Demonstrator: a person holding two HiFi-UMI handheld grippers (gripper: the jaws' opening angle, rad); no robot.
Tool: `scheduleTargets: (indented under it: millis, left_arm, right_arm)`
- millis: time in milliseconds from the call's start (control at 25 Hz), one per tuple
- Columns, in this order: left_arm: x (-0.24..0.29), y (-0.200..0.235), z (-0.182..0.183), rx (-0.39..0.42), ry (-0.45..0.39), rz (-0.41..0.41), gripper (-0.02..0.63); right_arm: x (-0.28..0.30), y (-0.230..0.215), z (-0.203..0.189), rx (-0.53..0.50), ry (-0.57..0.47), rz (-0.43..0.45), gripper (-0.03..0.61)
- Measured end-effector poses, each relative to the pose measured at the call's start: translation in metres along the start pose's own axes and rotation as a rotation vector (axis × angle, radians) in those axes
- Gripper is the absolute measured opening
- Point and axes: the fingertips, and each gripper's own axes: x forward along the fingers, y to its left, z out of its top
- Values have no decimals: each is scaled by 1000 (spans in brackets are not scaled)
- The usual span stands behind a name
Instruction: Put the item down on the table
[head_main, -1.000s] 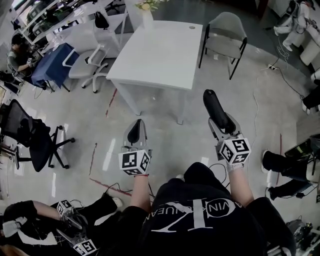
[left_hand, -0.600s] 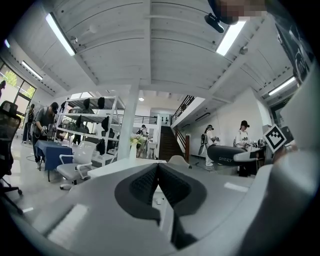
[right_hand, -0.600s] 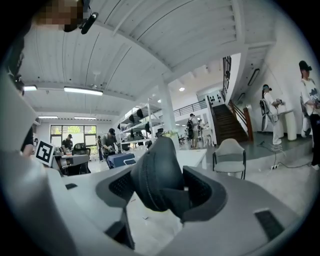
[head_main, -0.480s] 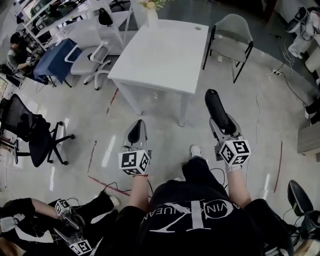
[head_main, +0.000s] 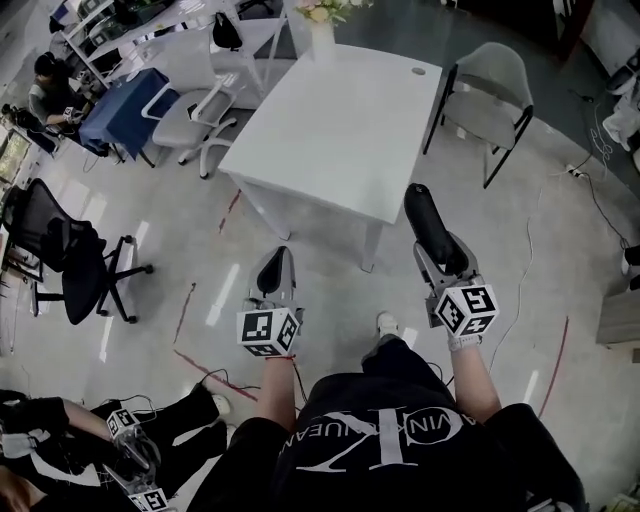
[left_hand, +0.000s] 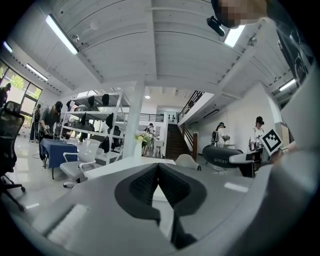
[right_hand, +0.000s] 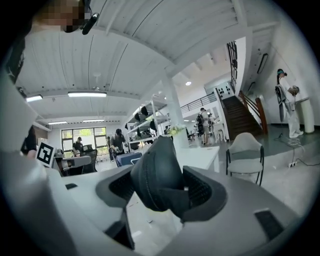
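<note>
Right of centre, the right gripper (head_main: 441, 263) clamps the dark item (head_main: 424, 212) short of the white table (head_main: 330, 120), while the left gripper (head_main: 275, 268) has its jaws together and empty; letting go here would likely drop it on the floor (head_main: 200, 235).

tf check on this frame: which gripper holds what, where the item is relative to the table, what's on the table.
1. The right gripper is shut on a dark oblong item. True.
2. The left gripper grips a second item. False: its jaws are together with nothing between them.
3. The dark oblong item lies on the white table. False: it is in the right gripper, above the floor on the near side of the table.
4. A vase with flowers stands at the table's far edge. True.
5. The vase lies tipped over. False: it stands upright.
</note>
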Motion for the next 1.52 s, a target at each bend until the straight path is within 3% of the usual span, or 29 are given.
scheduleTargets:
  millis: [640, 1040, 1320, 1520]
  left_arm:
    - [99, -18, -8, -6, 35, 93, 12]
    - [134, -36, -14, 10, 65, 118, 12]
    - [150, -30, -19, 9, 79, 120, 12]
    - [162, -4, -28, 0, 80, 112, 11]
  right_arm:
    - [88, -72, -2, -10, 108, 167, 281]
    - [125, -100, -3, -5, 145, 234, 281]
    - [151, -95, -15, 5, 184, 274, 282]
    - [182, -78, -21, -10, 202, 285, 281]
